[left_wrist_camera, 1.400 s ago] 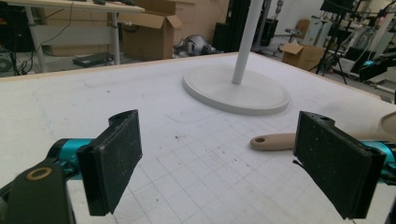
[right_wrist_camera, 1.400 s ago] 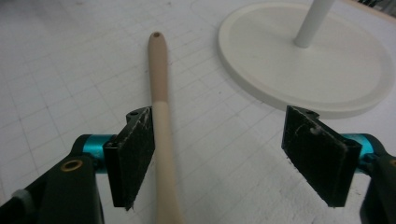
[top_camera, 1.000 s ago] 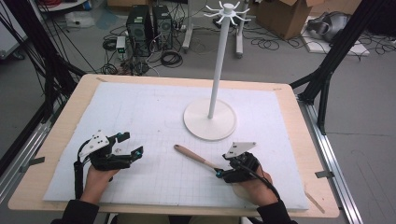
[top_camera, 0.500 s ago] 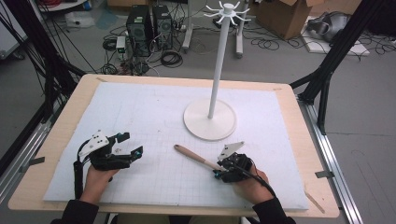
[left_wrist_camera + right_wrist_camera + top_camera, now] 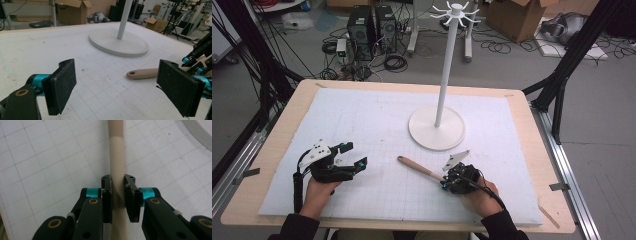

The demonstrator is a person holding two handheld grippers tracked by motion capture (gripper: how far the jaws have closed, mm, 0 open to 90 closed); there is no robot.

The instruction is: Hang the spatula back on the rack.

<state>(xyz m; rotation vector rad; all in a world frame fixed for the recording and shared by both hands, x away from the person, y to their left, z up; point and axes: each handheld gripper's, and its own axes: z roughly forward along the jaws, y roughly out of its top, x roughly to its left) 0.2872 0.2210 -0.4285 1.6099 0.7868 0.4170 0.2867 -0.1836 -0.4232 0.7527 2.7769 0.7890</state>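
Observation:
A utensil with a long wooden handle [image 5: 414,167] lies on the white gridded mat [image 5: 377,125], its handle end with a hole [image 5: 140,73] pointing left. My right gripper [image 5: 447,182] has just been closing and is now shut on the utensil's shaft [image 5: 117,165], the pads pressing it from both sides [image 5: 118,197]. The utensil's head is hidden under that gripper. My left gripper [image 5: 351,154] rests on the mat at the left, open, with nothing between its pads [image 5: 62,85].
A white stand [image 5: 437,129] with a round base and a tall pole topped by hooks [image 5: 455,11] sits behind the utensil at mid-mat. The wooden table edge [image 5: 542,145] frames the mat. Computers, cables and boxes lie on the floor beyond.
The right gripper's jaws have closed onto the utensil's shaft, and the gripper edged slightly left along it. The left gripper has stayed where it was.

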